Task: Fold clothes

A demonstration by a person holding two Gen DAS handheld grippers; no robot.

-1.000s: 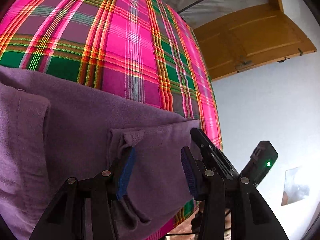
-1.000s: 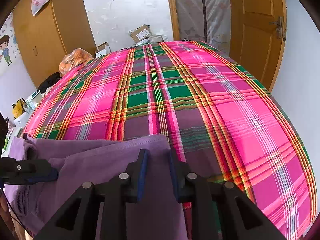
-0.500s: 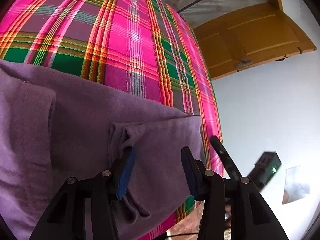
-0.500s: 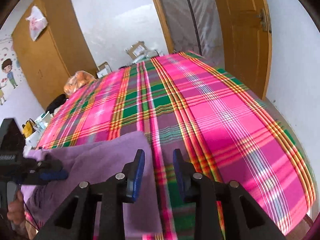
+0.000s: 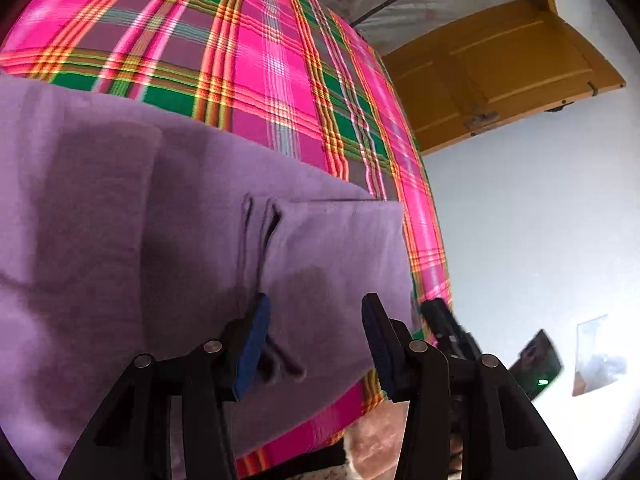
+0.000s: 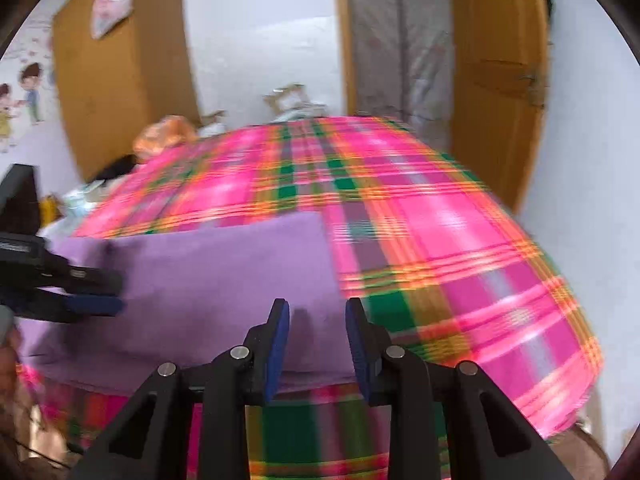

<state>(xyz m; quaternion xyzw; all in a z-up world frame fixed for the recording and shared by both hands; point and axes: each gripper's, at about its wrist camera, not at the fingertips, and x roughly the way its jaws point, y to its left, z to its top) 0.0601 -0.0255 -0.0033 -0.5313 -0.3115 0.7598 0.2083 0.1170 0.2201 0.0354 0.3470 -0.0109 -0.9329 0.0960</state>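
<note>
My left gripper (image 5: 312, 336) is spread wide, holding nothing, just above the purple garment (image 5: 160, 240), which lies flat at the near edge of the plaid bed (image 5: 280, 60). Fabric looks soft, light and limp, so I'd pinch the doubled edge (image 5: 260, 220) or a corner, not the flat middle. Right gripper (image 6: 318, 340) is also parted and empty, by the garment's right edge; that view is blurred.
</note>
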